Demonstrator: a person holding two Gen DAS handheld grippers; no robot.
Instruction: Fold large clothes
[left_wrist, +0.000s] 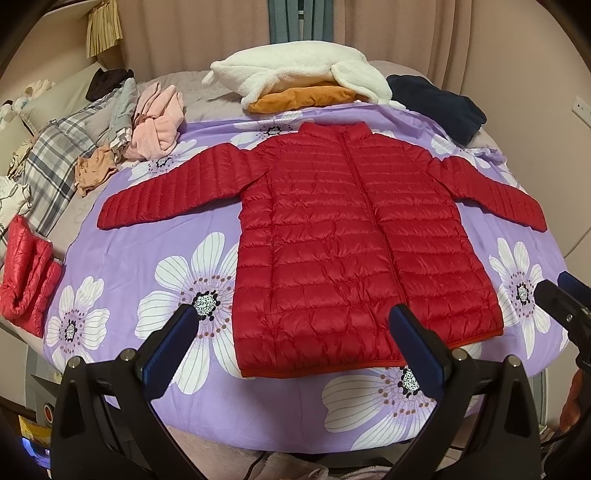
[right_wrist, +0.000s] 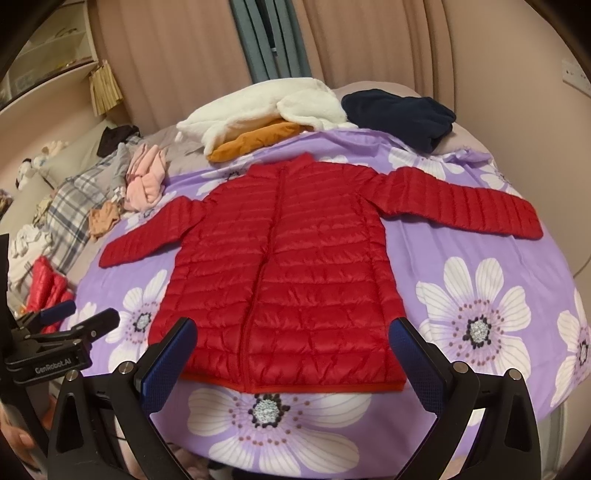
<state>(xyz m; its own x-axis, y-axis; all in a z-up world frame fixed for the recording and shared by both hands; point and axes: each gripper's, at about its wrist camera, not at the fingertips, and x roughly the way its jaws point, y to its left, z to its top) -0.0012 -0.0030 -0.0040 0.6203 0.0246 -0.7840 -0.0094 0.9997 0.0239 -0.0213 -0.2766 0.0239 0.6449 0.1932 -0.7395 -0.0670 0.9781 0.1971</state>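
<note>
Red quilted puffer jacket (left_wrist: 343, 236): spread flat, front up and zipped, at the centre of the frame, on the purple bedsheet with white flowers (left_wrist: 122, 254); both sleeves stretched out sideways.
Left gripper (left_wrist: 295, 347): fingers spread wide, holding nothing, above the jacket's lower hem.
Right gripper (right_wrist: 295, 354): fingers spread wide, empty, also over the hem.
Upper frame: white fleece garment (left_wrist: 295, 72) on an orange folded cloth (left_wrist: 299, 98); dark navy garment (left_wrist: 439, 103) to its right.
Left edge: second red puffer garment, folded (left_wrist: 27, 280).

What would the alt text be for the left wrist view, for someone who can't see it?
A red puffer jacket lies flat, sleeves spread, on a purple flowered sheet. The open left gripper hovers at its hem; other clothes are piled around.
</note>
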